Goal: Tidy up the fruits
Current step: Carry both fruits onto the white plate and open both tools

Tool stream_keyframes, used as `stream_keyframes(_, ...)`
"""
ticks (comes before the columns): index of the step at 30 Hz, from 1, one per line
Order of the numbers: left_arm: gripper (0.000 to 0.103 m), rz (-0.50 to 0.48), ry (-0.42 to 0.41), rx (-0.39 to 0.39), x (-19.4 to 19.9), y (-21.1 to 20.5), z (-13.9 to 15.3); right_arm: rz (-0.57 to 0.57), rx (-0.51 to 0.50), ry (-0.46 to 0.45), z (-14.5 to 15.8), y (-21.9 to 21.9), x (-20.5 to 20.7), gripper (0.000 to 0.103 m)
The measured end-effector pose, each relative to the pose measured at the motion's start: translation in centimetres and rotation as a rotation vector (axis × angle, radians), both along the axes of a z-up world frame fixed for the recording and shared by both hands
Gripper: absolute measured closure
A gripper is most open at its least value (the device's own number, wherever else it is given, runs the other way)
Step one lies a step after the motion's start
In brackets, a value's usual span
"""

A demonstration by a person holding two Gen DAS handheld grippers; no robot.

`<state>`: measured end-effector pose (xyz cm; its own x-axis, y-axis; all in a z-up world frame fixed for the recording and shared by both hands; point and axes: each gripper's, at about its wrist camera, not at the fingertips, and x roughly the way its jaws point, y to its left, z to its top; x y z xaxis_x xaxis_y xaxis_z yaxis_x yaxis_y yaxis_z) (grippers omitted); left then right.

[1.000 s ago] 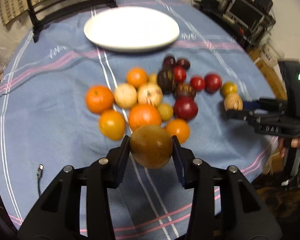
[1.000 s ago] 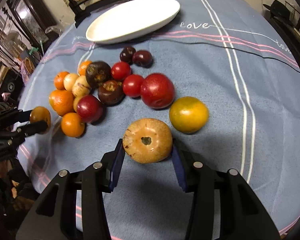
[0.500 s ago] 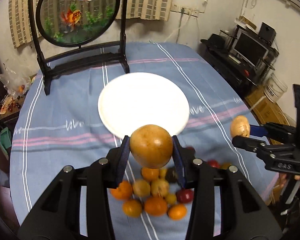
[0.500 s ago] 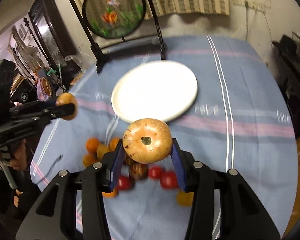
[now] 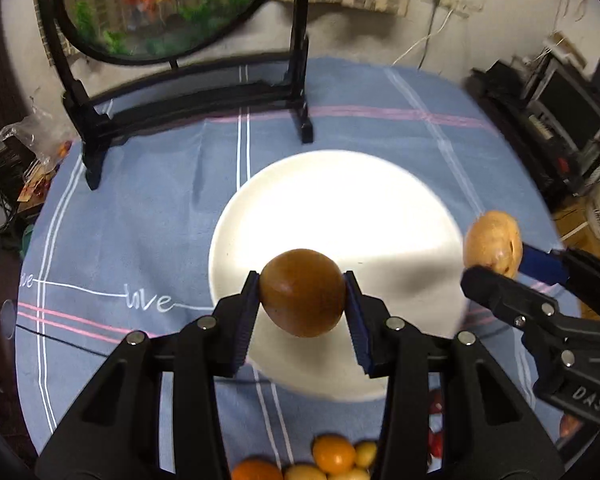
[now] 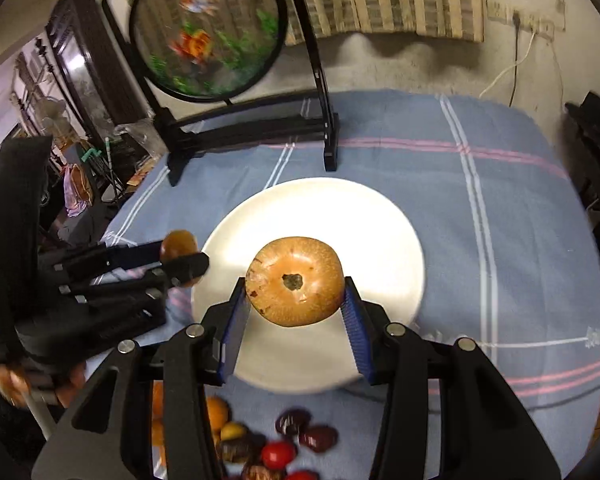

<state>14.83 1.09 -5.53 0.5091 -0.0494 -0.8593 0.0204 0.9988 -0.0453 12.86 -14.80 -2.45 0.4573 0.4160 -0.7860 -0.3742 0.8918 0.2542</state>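
Now both grippers are above the white plate [image 5: 380,200], while one second ago they were low over the pile of fruits on the blue tablecloth [image 5: 140,208]. The left gripper [image 5: 302,294] pinches a smooth brown round fruit [image 5: 302,292] between its pads, as before, and this fruit hangs over the near part of the plate. The right gripper [image 6: 296,298] is clamped on a tan flattened fruit [image 6: 295,281] with a dark hollow in its top, and it is also over the plate. Neither fruit touches the plate. The pile of fruits [image 6: 276,440], which filled the middle of both views earlier, shows only at the bottom edge now, on the near side of the plate. The round fish picture on a black stand [image 6: 208,40], behind the plate, has come into view.
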Motion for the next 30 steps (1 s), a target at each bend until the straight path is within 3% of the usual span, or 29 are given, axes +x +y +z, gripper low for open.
stream_keyframes(8, 0.061, 0.007, 0.080, 0.068, 3.5, -0.9, -4.4, -0.028, -0.042, 0.095, -4.1, 1.8, 6.5, 0.057)
stream_keyframes(14, 0.061, 0.026, 0.111, 0.084, 4.7, -0.4, -6.6, -0.051, -0.034, 0.146, -5.7, 1.6, 8.9, 0.057)
stream_keyframes(25, 0.059, 0.026, 0.123, 0.095, 5.6, -0.7, -7.0, -0.015, -0.052, 0.224, -8.1, 2.5, 9.7, 0.056)
stream_keyframes(27, 0.039, 0.027, 0.098, 0.111, 5.3, -0.8, -6.5, -0.027, -0.071, 0.230, -8.0, 2.4, 9.7, 0.055)
stream_keyframes(30, 0.038, 0.034, 0.067, 0.100, 5.0, -0.6, -5.2, -0.044, -0.032, 0.194, -6.5, 1.5, 9.4, 0.055)
